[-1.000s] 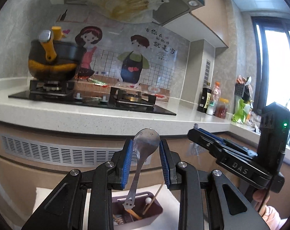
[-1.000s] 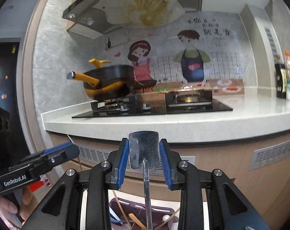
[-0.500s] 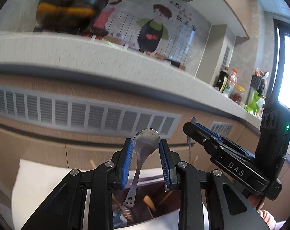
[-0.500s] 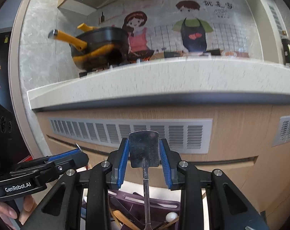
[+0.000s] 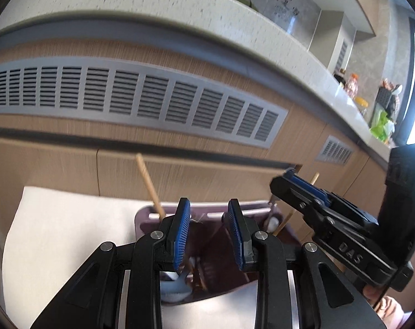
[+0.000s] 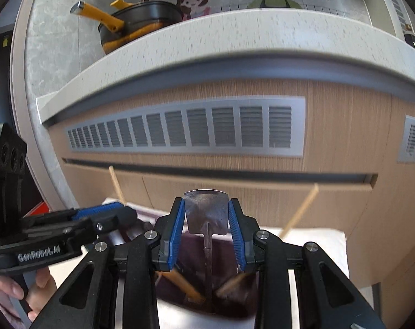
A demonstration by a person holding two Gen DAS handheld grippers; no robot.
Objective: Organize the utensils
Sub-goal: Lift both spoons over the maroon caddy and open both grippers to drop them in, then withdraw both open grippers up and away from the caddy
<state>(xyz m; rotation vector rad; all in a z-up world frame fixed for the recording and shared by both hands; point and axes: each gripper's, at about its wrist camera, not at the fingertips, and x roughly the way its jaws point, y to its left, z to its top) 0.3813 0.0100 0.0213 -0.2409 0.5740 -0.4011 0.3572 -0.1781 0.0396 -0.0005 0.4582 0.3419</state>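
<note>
The right tongs (image 6: 206, 208) pinch a small metal spatula (image 6: 206, 219) by its flat head. Both blue pads press on the edges of the blade, and the thin handle hangs straight down from them into the purple utensil holder (image 6: 234, 311) directly beneath. It looks light and quite rigid, but polished steel is slippery. A hold on the narrow edges of the blade is probably less secure than one across its flat faces or on the neck, so it could pivot if the handle knocks a divider.

The left tongs (image 5: 208, 219) stand a little apart over the same holder (image 5: 141, 220). The space between their pads is dark and blurred, and I cannot tell whether they grip anything there. Under their left pad lies a pale spoon (image 5: 174, 288), bowl up, inside the holder. Wooden chopsticks (image 5: 149, 186) lean out beyond the tongs. They are light, stiff and easy to dislodge, so they are best taken mid-shaft.

The holder rests on a white surface (image 5: 56, 233). Being plastic, it seems light enough to shift if nudged.
</note>
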